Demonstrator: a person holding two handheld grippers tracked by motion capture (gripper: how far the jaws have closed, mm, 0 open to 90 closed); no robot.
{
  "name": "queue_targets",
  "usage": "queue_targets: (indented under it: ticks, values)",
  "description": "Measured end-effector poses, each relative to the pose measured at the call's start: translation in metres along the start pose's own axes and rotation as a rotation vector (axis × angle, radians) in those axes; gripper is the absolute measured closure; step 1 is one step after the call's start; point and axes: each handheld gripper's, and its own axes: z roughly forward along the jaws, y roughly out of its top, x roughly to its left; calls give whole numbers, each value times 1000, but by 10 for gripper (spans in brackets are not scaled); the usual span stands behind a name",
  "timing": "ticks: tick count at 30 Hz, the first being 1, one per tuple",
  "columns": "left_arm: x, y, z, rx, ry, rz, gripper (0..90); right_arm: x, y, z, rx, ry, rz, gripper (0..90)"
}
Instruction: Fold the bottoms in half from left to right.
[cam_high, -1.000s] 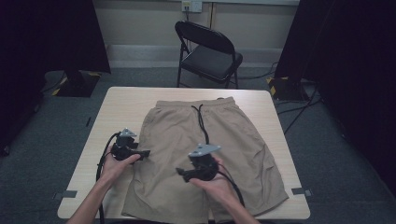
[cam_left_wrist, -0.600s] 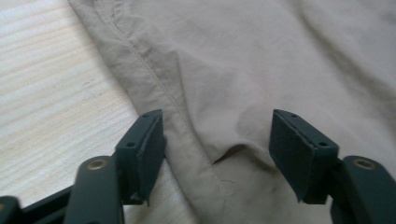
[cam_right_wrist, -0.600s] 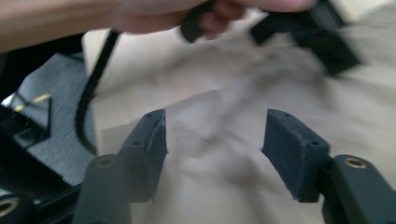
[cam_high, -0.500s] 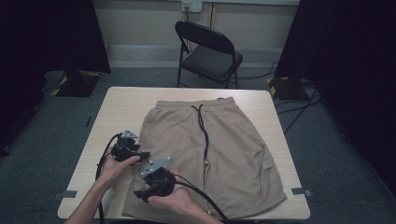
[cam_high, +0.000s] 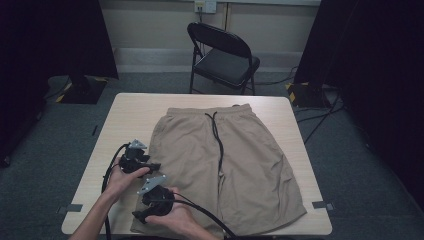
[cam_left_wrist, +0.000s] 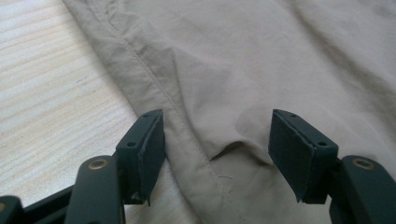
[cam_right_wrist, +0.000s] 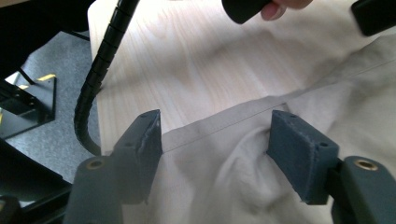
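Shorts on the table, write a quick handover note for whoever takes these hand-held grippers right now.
Left hand-held gripper: open, jaws astride the side seam of the shorts on their left leg.
Right hand-held gripper: open, at the hem of that leg near the table's front edge, cloth bunched between the jaws.
Shorts lie flat, waistband toward the chair, drawstring down the middle.
Done: both grippers placed on the left leg.
Left: close on the cloth; probably fold.
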Motion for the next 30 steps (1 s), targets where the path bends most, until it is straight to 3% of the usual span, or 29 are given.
queue_targets:
  ticks: [3, 6, 10, 11, 14, 17, 24, 28, 30]
  values:
    - [0, 0, 0, 3, -4, 13, 345, 3, -2, 6, 6, 8, 16, 301]
    - [0, 0, 0, -1, -6, -1, 340, 10, -4, 9, -13, -31, 4, 294]
    - [-1, 0, 2, -8, -3, 0, 330, 10, -2, 9, -13, -27, 52, 296]
    - [-1, 1, 2, 0, -1, 18, 329, 14, -3, 11, -21, -50, 27, 296]
    - [-1, 1, 2, -3, -1, 10, 328, 22, -5, 13, -12, -109, -48, 295]
    - [-1, 1, 2, -4, -3, 6, 327, 27, -6, 15, -4, -143, -90, 296]
    - [1, 1, 2, -4, -13, -6, 318, 27, -7, 15, -6, -141, -104, 300]
    - [1, 0, 2, -11, -16, -15, 318, 24, -5, 13, 16, -128, -118, 341]
    - [1, 0, 2, -11, -16, -14, 318, 23, -4, 10, 25, -127, -115, 418]
